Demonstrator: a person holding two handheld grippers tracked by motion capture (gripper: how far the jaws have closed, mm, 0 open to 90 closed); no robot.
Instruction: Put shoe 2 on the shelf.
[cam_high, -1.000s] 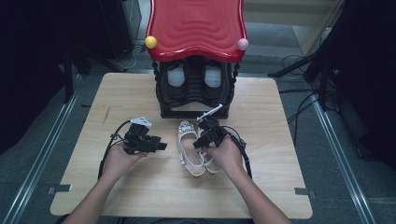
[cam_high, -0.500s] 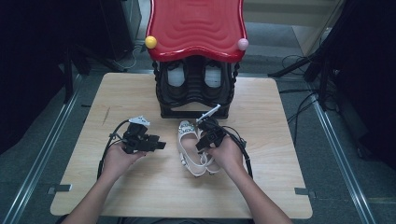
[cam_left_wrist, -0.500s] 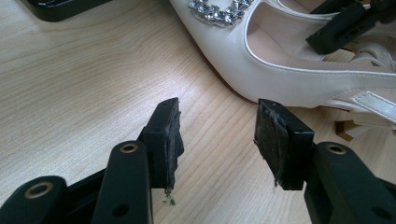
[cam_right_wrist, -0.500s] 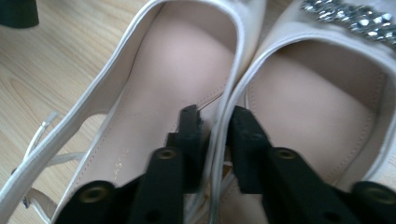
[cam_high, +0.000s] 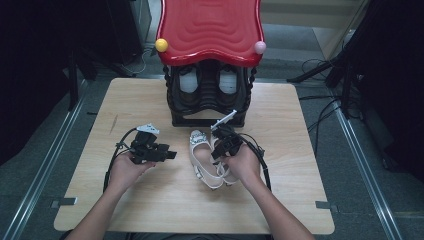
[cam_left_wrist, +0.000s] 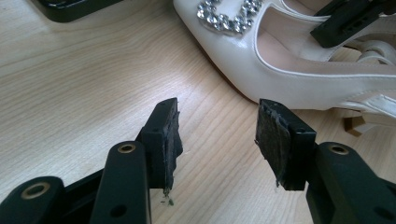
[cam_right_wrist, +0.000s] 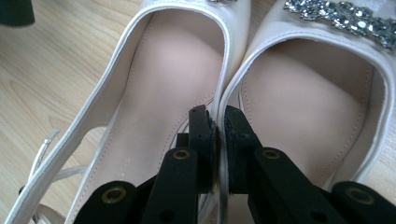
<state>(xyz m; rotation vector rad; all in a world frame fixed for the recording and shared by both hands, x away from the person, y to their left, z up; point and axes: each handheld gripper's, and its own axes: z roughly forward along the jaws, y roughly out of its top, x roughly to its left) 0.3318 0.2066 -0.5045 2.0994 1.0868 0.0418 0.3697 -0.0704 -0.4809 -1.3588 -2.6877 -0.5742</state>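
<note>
White leather is seen on two shoes (cam_high: 207, 162) lying side by side on the wooden counter (cam_high: 300, 145), just in front of a black rack (cam_high: 207, 100) with a red wavy top (cam_high: 210, 27). The right gripper (cam_right_wrist: 218, 123) is held over the pair; its jaws have just been closing and are now clamped on the two adjoining inner walls of the shoes, one jaw inside each shoe. From above, the right gripper (cam_high: 223, 145) and the hand behind it cover much of the right-hand shoe, so its heel end is hidden. The jewelled buckles are cut off at the top edge of the right gripper view. The left gripper (cam_left_wrist: 219, 140) is held low over the bare counter, its jaws standing apart with nothing between them, and the toe of a shoe (cam_left_wrist: 261, 60) lies just beyond them. In that view the straps and heel are cropped at the right edge. In the high view the left gripper (cam_high: 167, 155) is seen near the shoes, apart from them. Dark shoes on the rack's shelf are hard to make out.
</note>
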